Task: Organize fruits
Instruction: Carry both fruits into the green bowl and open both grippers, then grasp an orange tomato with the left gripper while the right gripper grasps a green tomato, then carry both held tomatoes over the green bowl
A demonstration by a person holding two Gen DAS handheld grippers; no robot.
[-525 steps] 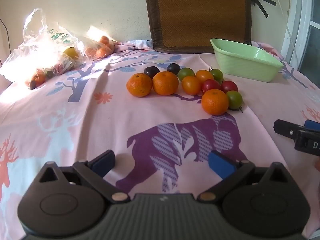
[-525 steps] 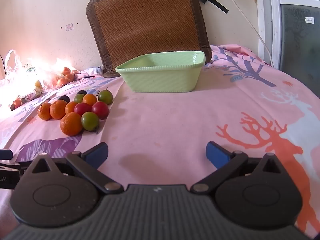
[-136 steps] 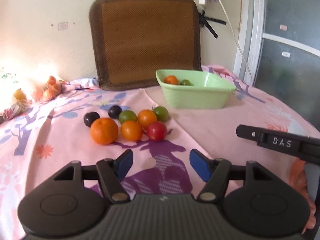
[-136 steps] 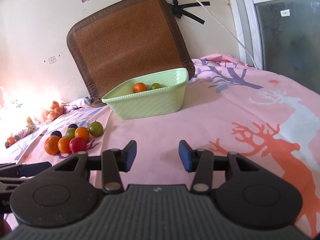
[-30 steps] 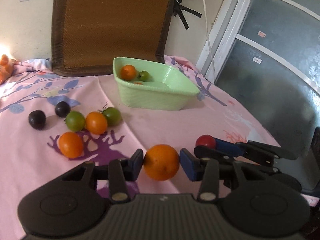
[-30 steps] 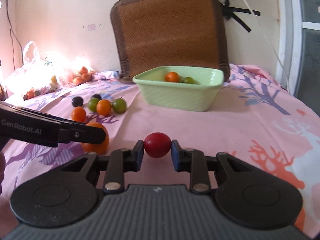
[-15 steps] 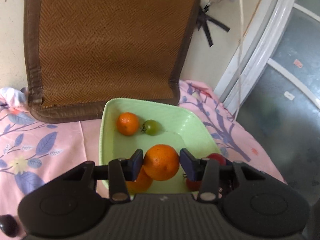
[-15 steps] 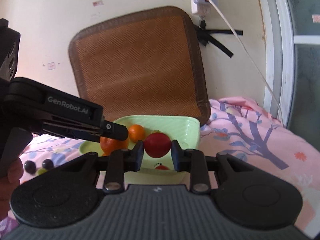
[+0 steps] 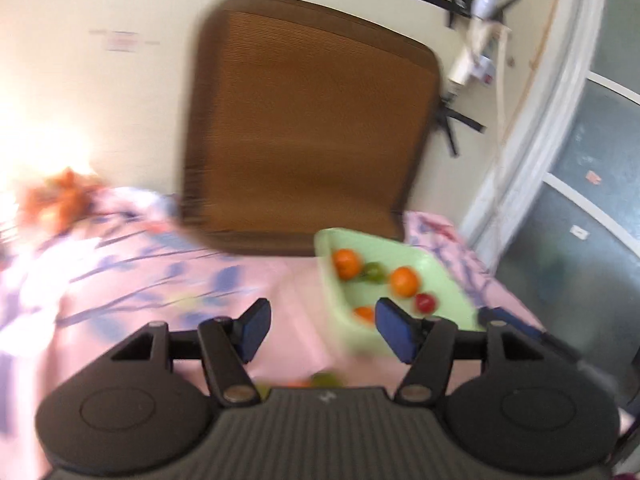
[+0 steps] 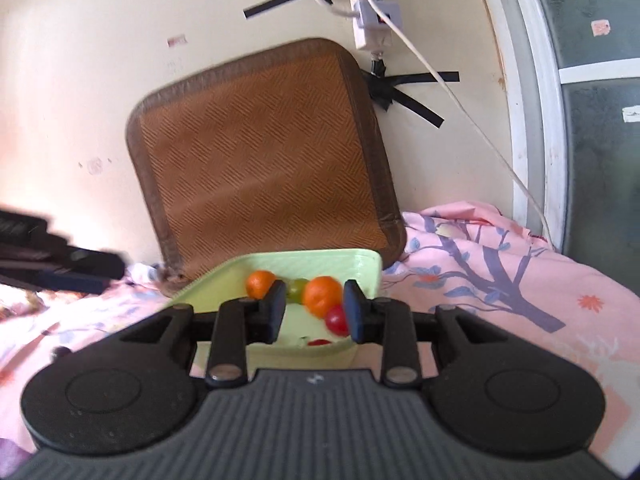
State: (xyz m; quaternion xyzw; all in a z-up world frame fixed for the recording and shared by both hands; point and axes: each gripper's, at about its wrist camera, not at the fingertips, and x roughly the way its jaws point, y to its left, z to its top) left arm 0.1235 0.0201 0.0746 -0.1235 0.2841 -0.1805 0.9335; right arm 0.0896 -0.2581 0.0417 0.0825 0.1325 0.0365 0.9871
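The light green bowl (image 9: 448, 276) sits on the pink cloth before the brown mat. It holds several fruits: an orange (image 9: 404, 281), a second orange (image 9: 347, 263), a green tomato (image 9: 374, 272) and a red tomato (image 9: 425, 302). My left gripper (image 9: 318, 330) is open and empty, left of the bowl; its view is blurred. My right gripper (image 10: 314, 314) is open and empty, just before the bowl (image 10: 360, 264), with an orange (image 10: 322, 295) and a red tomato (image 10: 336, 320) seen between its fingers. The left gripper's fingers (image 10: 60, 268) show at the right wrist view's left edge.
A brown woven mat (image 10: 260, 160) leans on the wall behind the bowl. A bag with orange fruits (image 9: 60, 200) lies at the far left. A green and an orange fruit (image 9: 320, 380) peek out just above the left gripper's body. A glass door (image 10: 592, 120) stands at the right.
Both grippers have opened and let go of the orange and the red tomato, which now lie in the bowl. The left gripper has swung back and to the left.
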